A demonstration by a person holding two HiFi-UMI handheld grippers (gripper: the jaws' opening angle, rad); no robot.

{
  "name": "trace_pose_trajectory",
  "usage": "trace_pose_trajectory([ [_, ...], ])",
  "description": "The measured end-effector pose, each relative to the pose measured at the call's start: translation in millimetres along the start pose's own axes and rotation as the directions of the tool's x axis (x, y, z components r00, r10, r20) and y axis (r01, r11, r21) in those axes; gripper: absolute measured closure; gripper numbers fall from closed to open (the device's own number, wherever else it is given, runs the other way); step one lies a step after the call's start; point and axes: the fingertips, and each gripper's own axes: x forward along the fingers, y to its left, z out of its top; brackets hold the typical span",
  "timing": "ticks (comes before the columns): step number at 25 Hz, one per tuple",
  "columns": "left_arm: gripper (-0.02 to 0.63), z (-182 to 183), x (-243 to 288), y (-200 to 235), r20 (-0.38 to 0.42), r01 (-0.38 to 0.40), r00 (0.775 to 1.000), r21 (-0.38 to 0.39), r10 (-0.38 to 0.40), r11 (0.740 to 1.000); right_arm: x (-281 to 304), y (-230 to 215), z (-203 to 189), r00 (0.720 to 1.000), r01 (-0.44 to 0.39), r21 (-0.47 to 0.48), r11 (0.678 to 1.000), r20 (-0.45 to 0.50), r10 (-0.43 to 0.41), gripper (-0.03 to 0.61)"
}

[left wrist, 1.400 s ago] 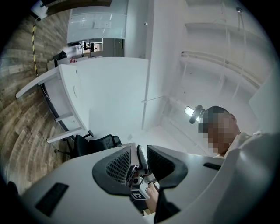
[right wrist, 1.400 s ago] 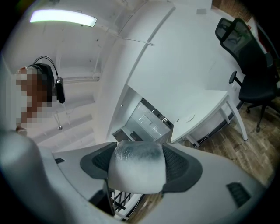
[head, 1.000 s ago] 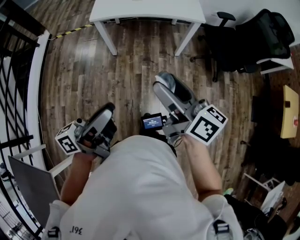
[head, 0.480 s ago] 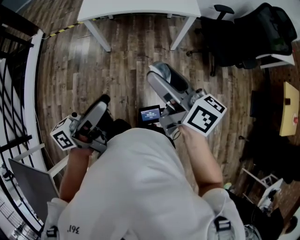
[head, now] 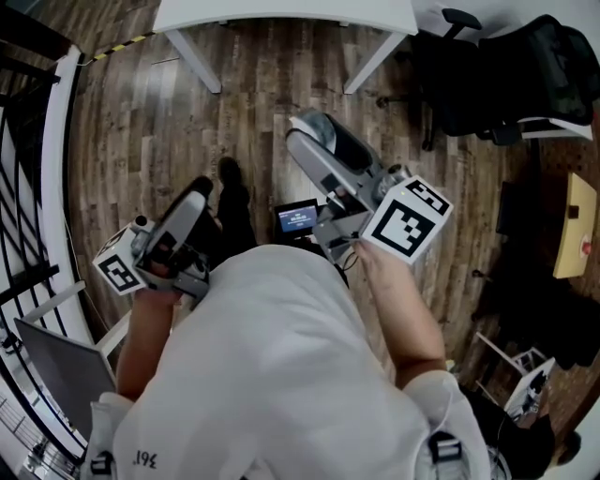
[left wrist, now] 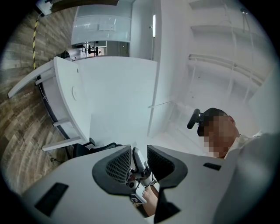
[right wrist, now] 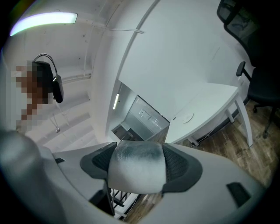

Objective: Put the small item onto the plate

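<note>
My right gripper (head: 319, 148) is held out over the wooden floor, shut on a small white-grey rounded item (head: 333, 141). In the right gripper view that item (right wrist: 136, 173) fills the space between both dark pads. My left gripper (head: 195, 199) hangs lower at the left, jaws a little apart with nothing held; through its gap (left wrist: 139, 159) the other gripper shows far off. A faint round shape (right wrist: 188, 117) lies on the white table (right wrist: 205, 109); I cannot tell whether it is the plate.
The white table (head: 281, 14) stands ahead at the top of the head view. Black office chairs (head: 497, 75) crowd the upper right. A black railing (head: 37, 141) runs along the left. A small lit screen (head: 298, 217) sits at the person's chest.
Both grippers have drifted slightly left in the head view, the left one lower. The right gripper keeps its hold on the item.
</note>
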Motion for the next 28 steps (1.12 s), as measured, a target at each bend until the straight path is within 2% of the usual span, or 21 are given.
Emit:
trace_pose_trajectory([
  [10, 0.499, 136.1, 45.3, 61.3, -0.103, 0.061, 0.992, -0.066, -0.068, 0.996, 120.5, -36.0, 43.8, 0.992, 0.110, 0.011, 0.994, 0.058, -0.111, 0.259],
  [14, 0.499, 181.0, 56.8, 83.3, -0.148, 0.074, 0.985, -0.085, -0.086, 0.994, 162.7, -46.5, 63.6, 0.986, 0.140, 0.004, 0.990, 0.087, -0.140, 0.259],
  [17, 0.499, 211.5, 63.8, 95.3, -0.154, 0.089, 0.983, -0.108, -0.105, 0.990, 186.7, -55.8, 70.0, 0.980, 0.169, 0.018, 0.985, 0.100, -0.170, 0.259],
  [22, 0.499, 250.5, 64.7, 115.5, -0.183, 0.083, 0.978, -0.115, -0.103, 0.990, 226.5, -64.6, 78.5, 0.973, 0.193, 0.022, 0.981, 0.121, -0.194, 0.259],
  [28, 0.499, 275.7, 72.6, 129.7, -0.194, 0.087, 0.975, -0.124, -0.110, 0.988, 254.8, -71.5, 90.9, 0.971, 0.206, -0.006, 0.979, 0.124, -0.203, 0.258],
])
